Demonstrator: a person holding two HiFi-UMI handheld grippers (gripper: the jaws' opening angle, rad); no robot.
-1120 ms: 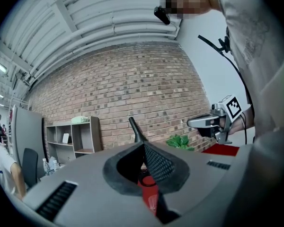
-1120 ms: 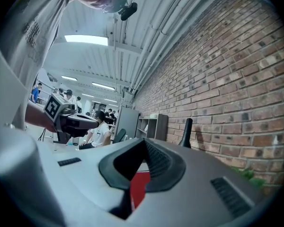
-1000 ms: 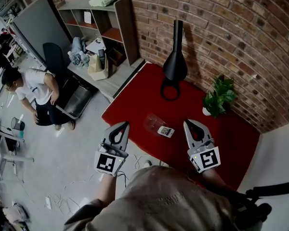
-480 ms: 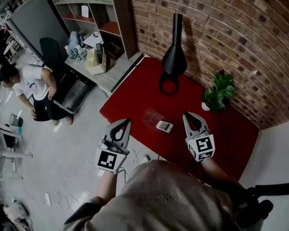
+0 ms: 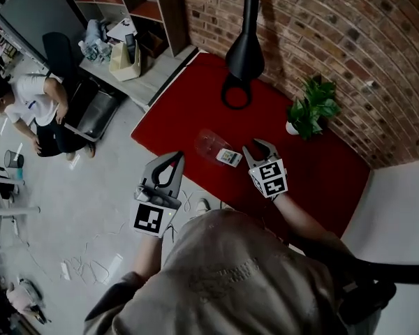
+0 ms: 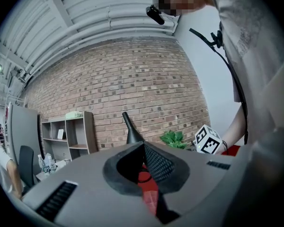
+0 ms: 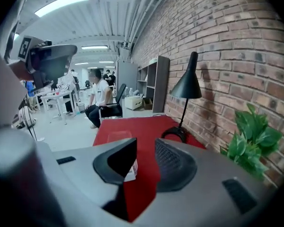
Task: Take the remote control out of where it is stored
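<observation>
A small white remote control [image 5: 229, 158] lies on the red table [image 5: 188, 114], at the near end of a clear plastic container [image 5: 208, 143]; whether it is partly inside I cannot tell. My right gripper [image 5: 257, 146] hovers just right of the remote and tilts down toward it. Its jaws have just been opening and nothing is between them. In the right gripper view the remote [image 7: 131, 170] peeks out behind the left jaw of the right gripper [image 7: 146, 148]. My left gripper [image 5: 178, 158] hangs beyond the table's left edge, over the floor, with its tips together and holding nothing.
A black lamp [image 5: 244, 47] and a potted plant [image 5: 311, 107] stand at the table's far side against the brick wall. Left of the table are a shelf unit [image 5: 157, 2], a low desk [image 5: 146, 82] with clutter, and a seated person [image 5: 35, 110]. Cables lie on the floor [image 5: 91, 257].
My right gripper has come down toward the table beside the remote and its jaws have parted. The left gripper has hardly moved.
</observation>
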